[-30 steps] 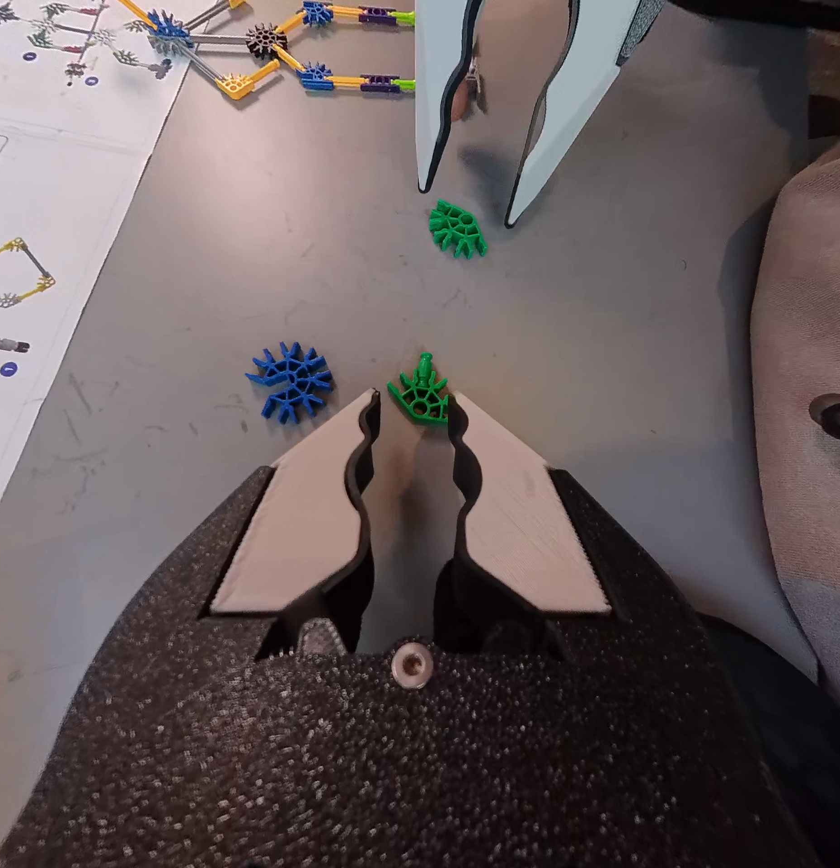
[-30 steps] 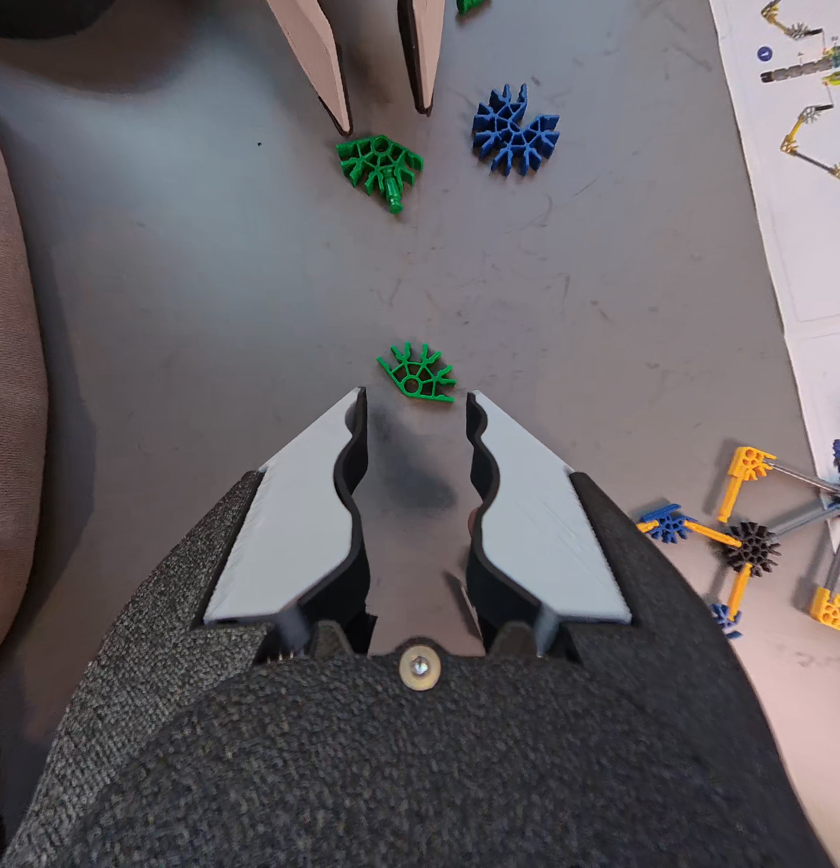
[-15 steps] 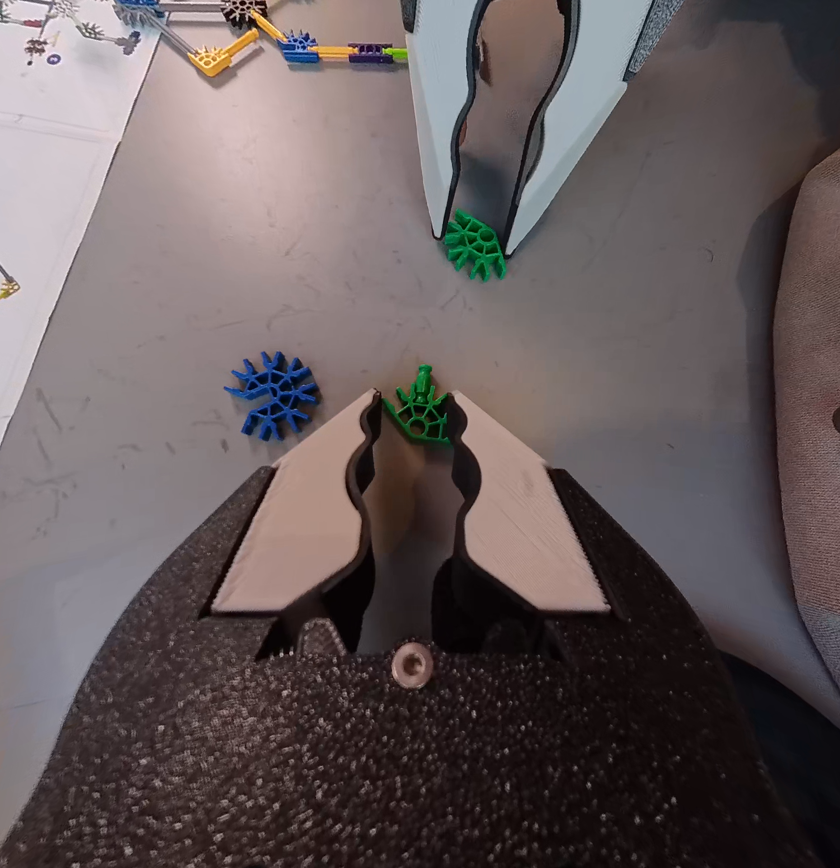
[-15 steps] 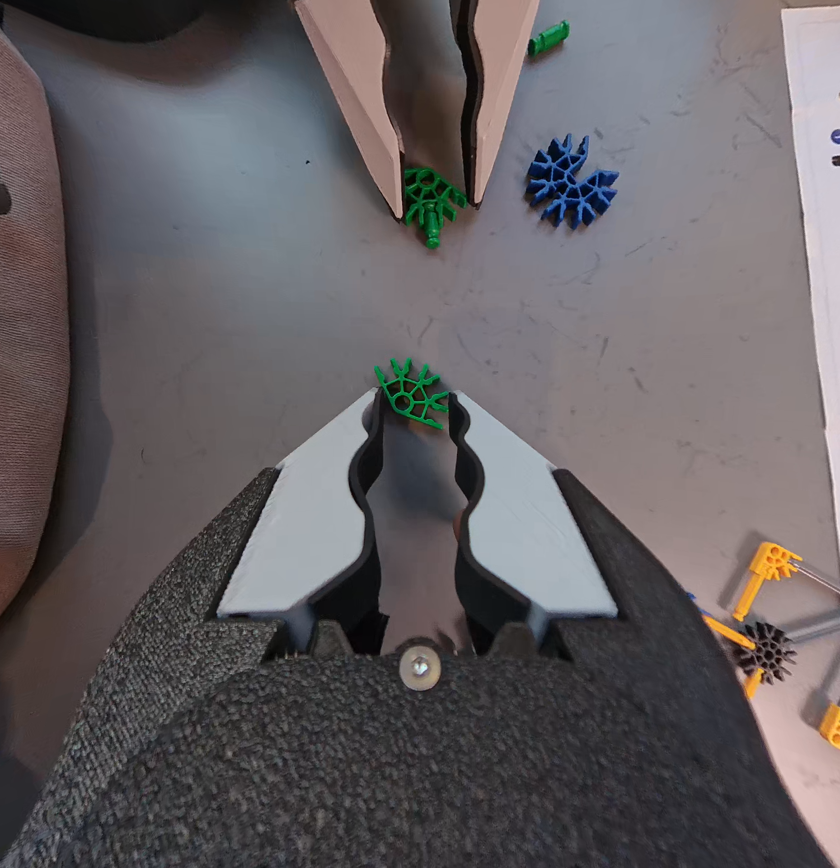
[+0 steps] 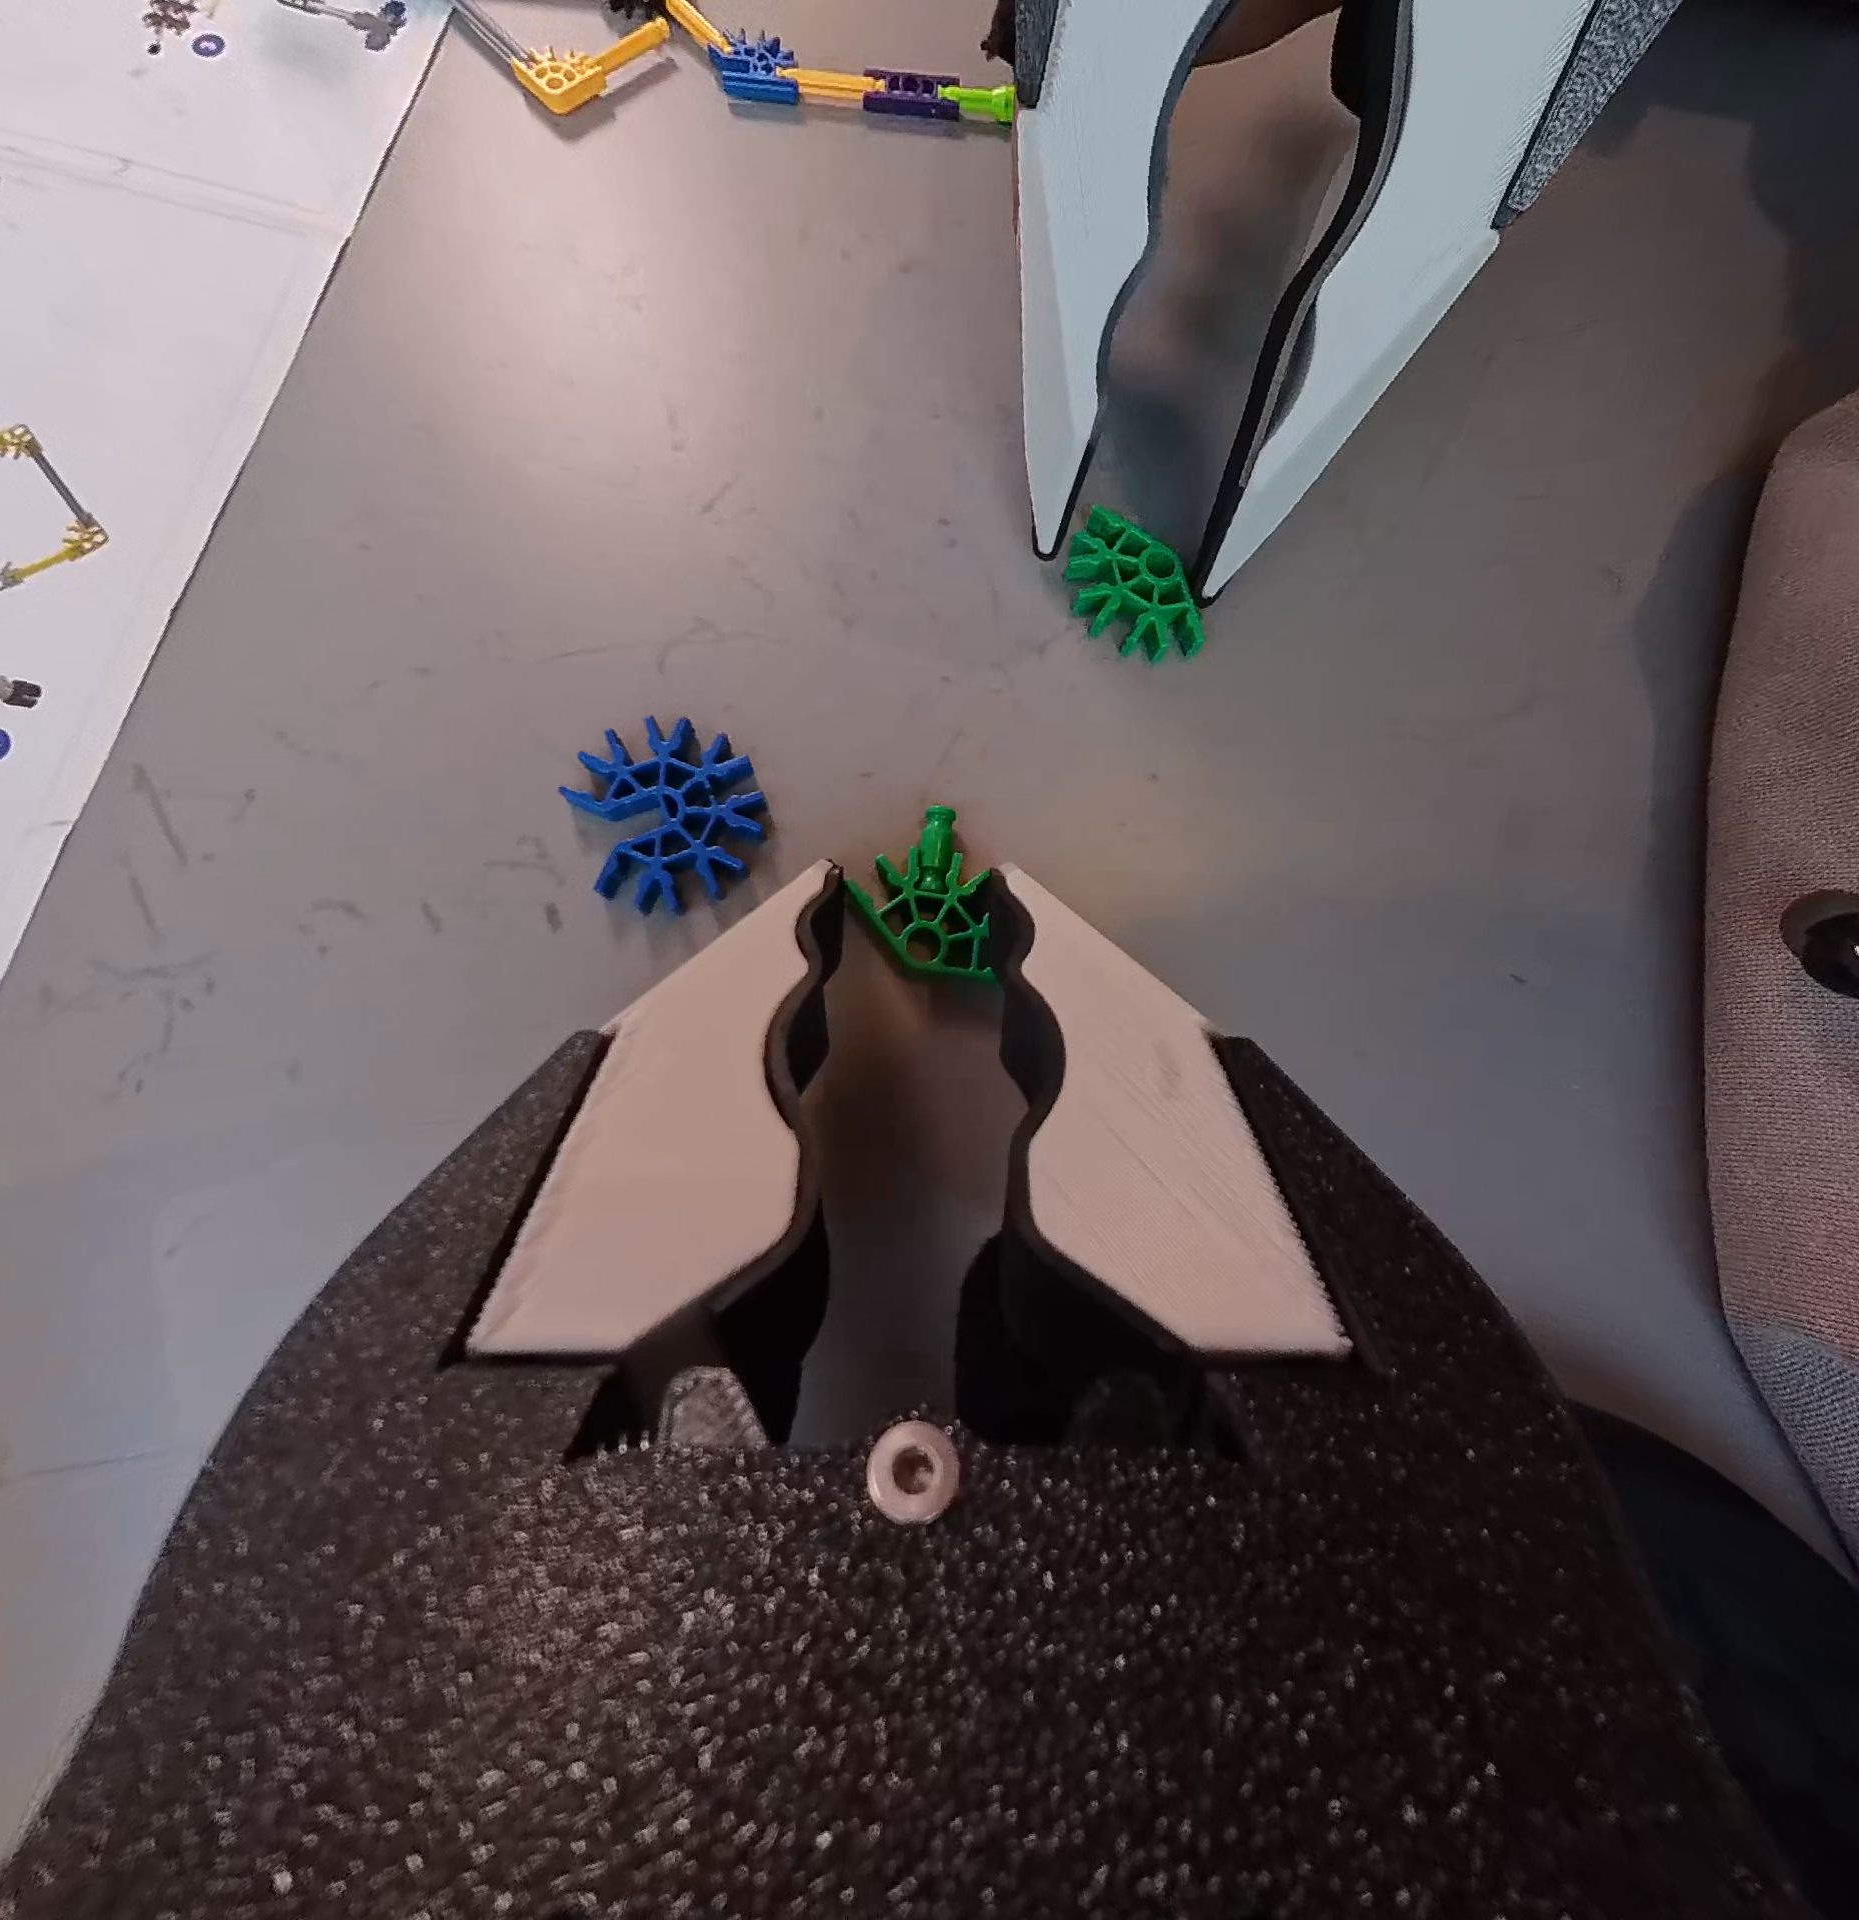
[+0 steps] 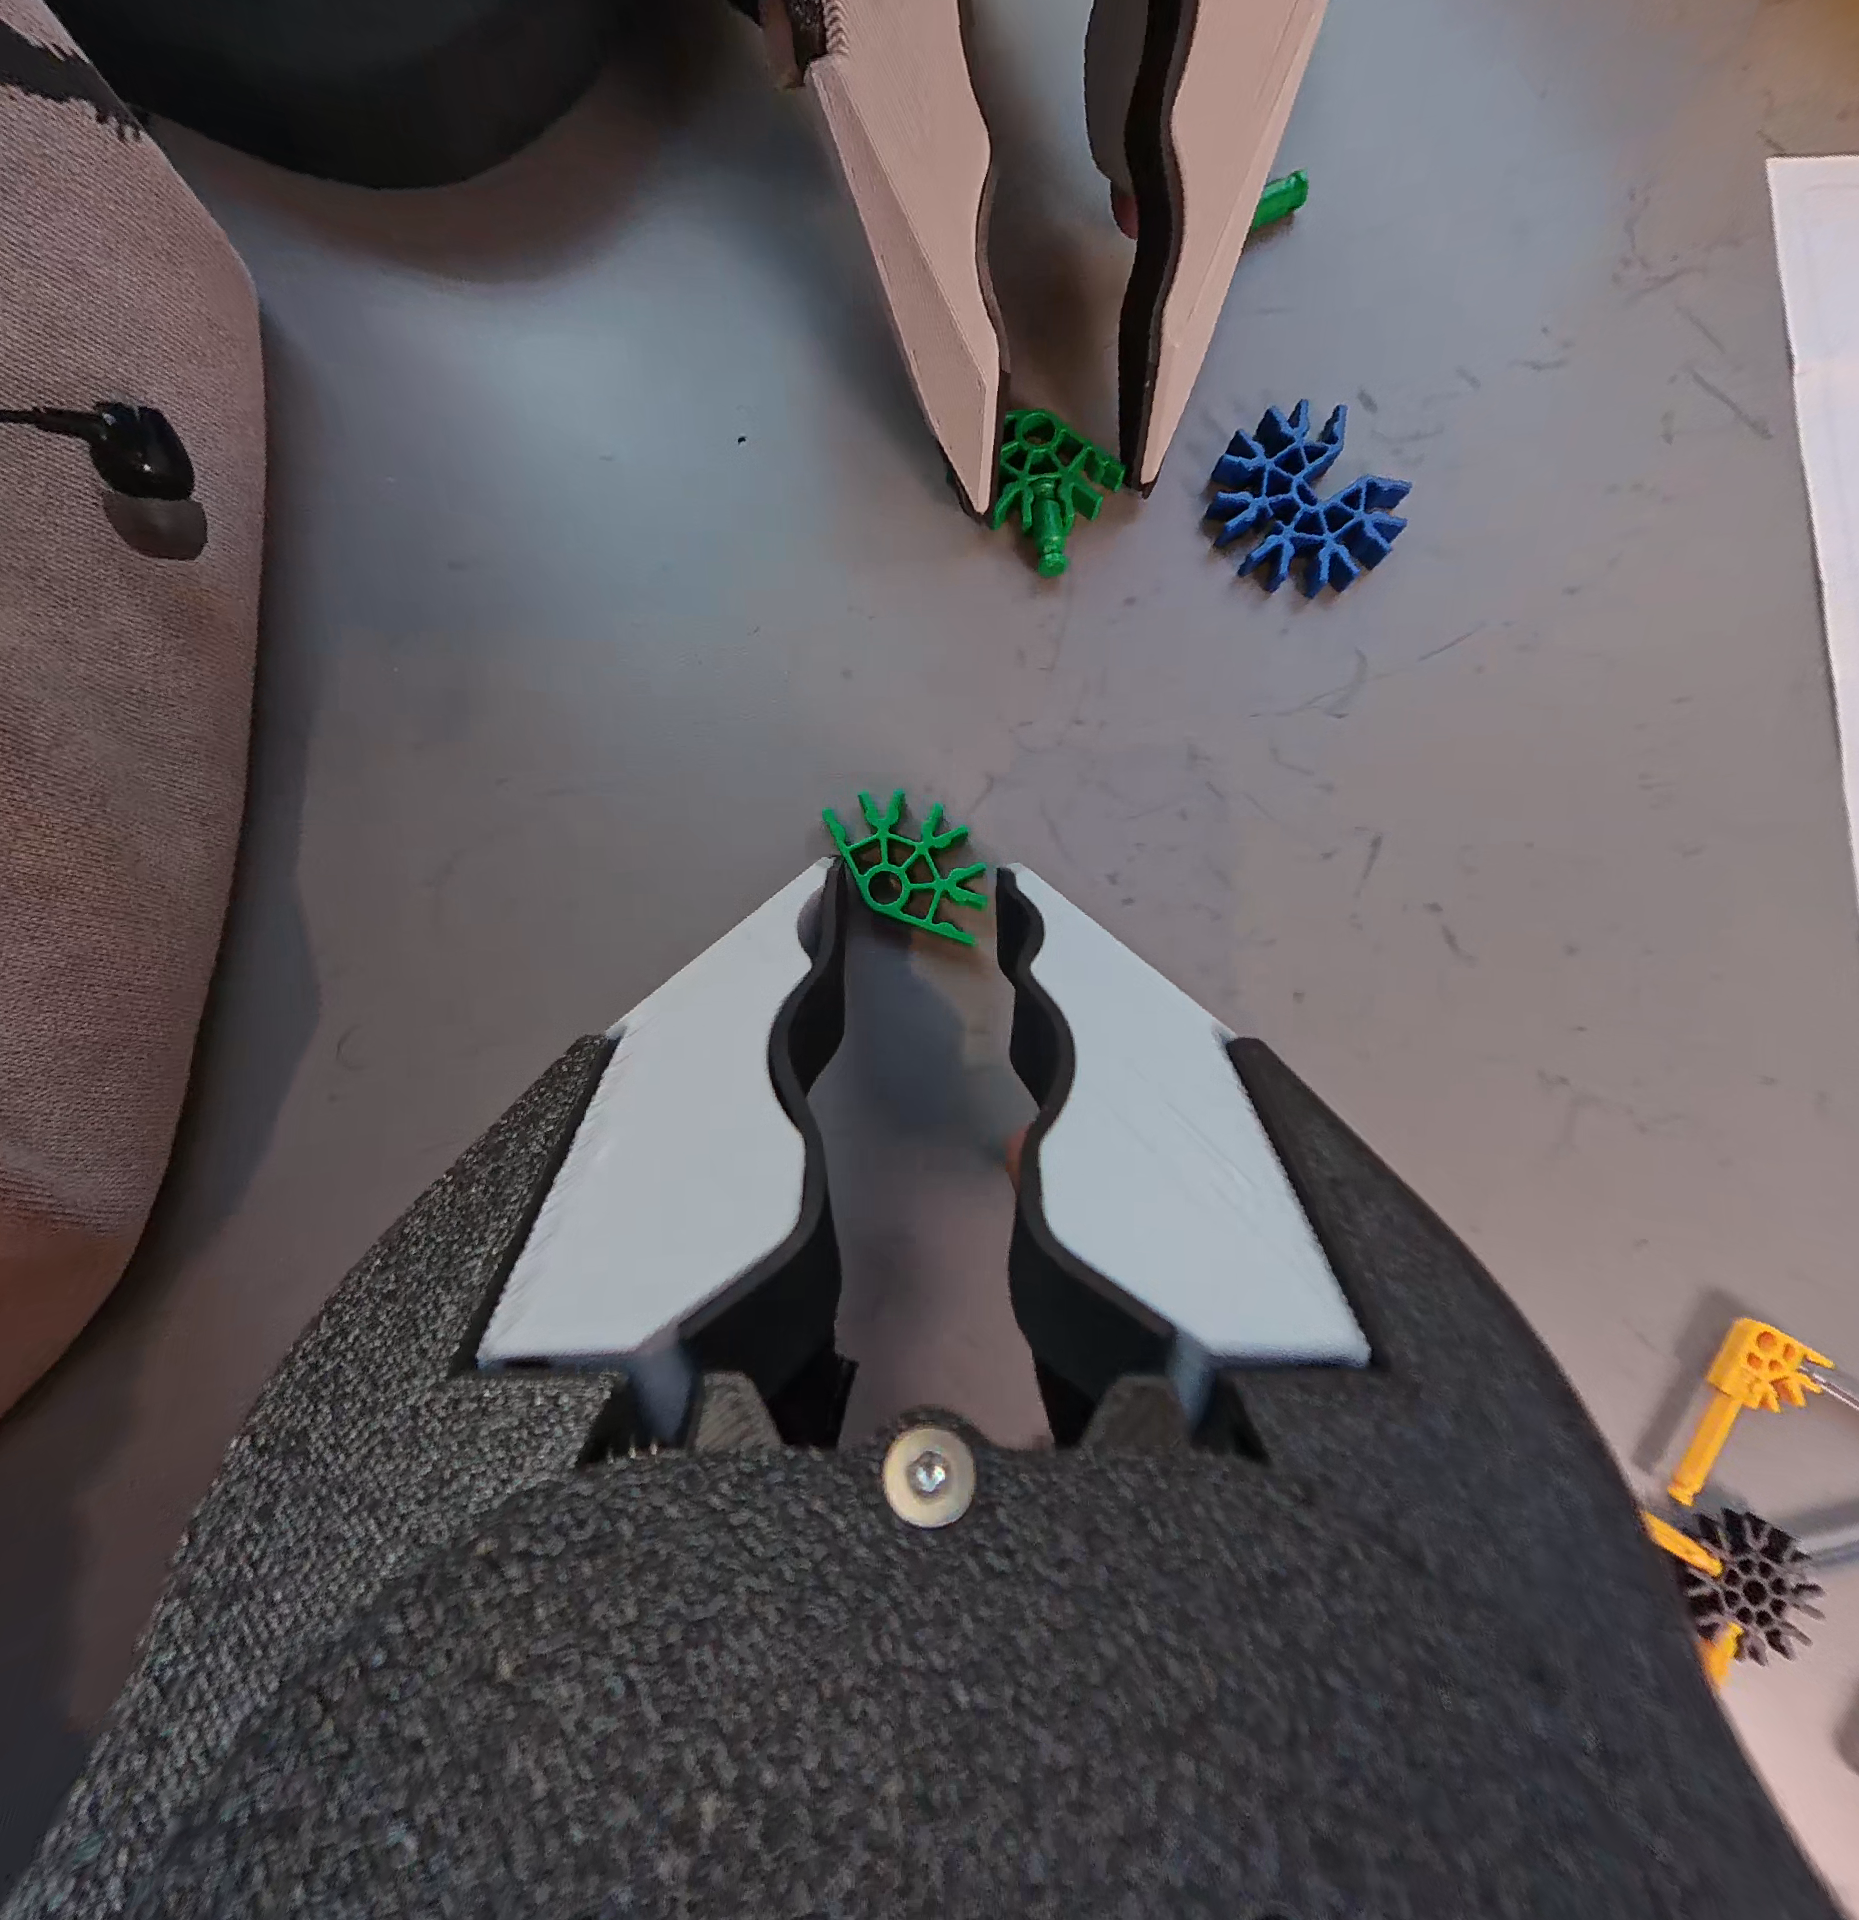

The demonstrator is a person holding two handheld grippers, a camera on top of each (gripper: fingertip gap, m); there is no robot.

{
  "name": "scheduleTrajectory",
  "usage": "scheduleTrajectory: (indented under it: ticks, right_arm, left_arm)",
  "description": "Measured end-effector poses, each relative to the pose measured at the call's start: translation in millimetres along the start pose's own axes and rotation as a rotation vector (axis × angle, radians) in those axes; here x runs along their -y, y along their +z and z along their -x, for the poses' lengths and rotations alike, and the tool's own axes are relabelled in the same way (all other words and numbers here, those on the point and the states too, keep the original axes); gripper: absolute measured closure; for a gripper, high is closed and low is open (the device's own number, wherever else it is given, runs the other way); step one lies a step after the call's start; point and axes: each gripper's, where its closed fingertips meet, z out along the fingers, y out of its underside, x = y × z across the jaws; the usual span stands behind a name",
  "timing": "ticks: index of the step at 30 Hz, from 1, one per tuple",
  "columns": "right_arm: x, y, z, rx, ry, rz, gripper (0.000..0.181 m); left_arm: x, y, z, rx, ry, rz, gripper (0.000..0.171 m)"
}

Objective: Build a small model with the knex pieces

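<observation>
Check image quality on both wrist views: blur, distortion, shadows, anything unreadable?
Left wrist view: sharp at the green connector with a rod between the left tongs; fisheye bends the paper sheet edge; soft shadow under the tongs. Right wrist view: plain green connector crisp at the right tongs; dim upper-left corner; no glare on the grey table.

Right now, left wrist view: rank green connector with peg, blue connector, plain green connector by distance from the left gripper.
1. Green connector with peg: between the left gripper tips.
2. Blue connector: just left.
3. Plain green connector: ahead, right.
</observation>
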Motion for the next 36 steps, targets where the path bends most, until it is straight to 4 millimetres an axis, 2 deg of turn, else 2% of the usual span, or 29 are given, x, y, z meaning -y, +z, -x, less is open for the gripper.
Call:
scheduleTrajectory:
  ticks: [11,14,17,20,23,27,32,36]
  right_arm:
    - [-5.1,-19.8,-23.4,-0.116,0.063,-0.033,0.151]
    - [-5.9,-22.8,-15.9,-0.084,0.073,-0.03,0.151]
    - [-6.1,-17.1,-4.9,-0.055,0.049,-0.016,0.15]
    - [-6.3,-11.9,-2.7,-0.051,0.04,-0.007,0.15]
    - [-8.2,-11.8,-4.1,-0.057,0.041,0.003,0.15]
    - [-8.4,-14.2,-8.1,-0.082,0.044,0.001,0.157]
    - [-7.2,-10.8,-5.9,-0.078,0.035,0.003,0.16]
    - [-7.8,-11.4,-7.7,-0.085,0.037,-0.006,0.16]
  left_arm:
    - [7.4,-9.1,5.6,-0.001,-0.033,-0.063,0.143]
    - [5.9,-9.6,9.5,0.009,-0.038,-0.065,0.143]
    - [4.6,-11.7,14.4,0.028,-0.039,-0.065,0.143]
    - [4.6,-25.2,27.4,0.083,-0.05,-0.084,0.142]
    - [6.9,-50.2,46.3,0.154,-0.101,-0.147,0.142]
    - [-11.3,-68.1,57.2,0.199,-0.144,-0.12,0.142]
    - [-35.3,-59.3,50.5,0.162,-0.119,-0.018,0.142]
    - [-33.6,-53.0,56.0,0.174,-0.111,-0.009,0.142]
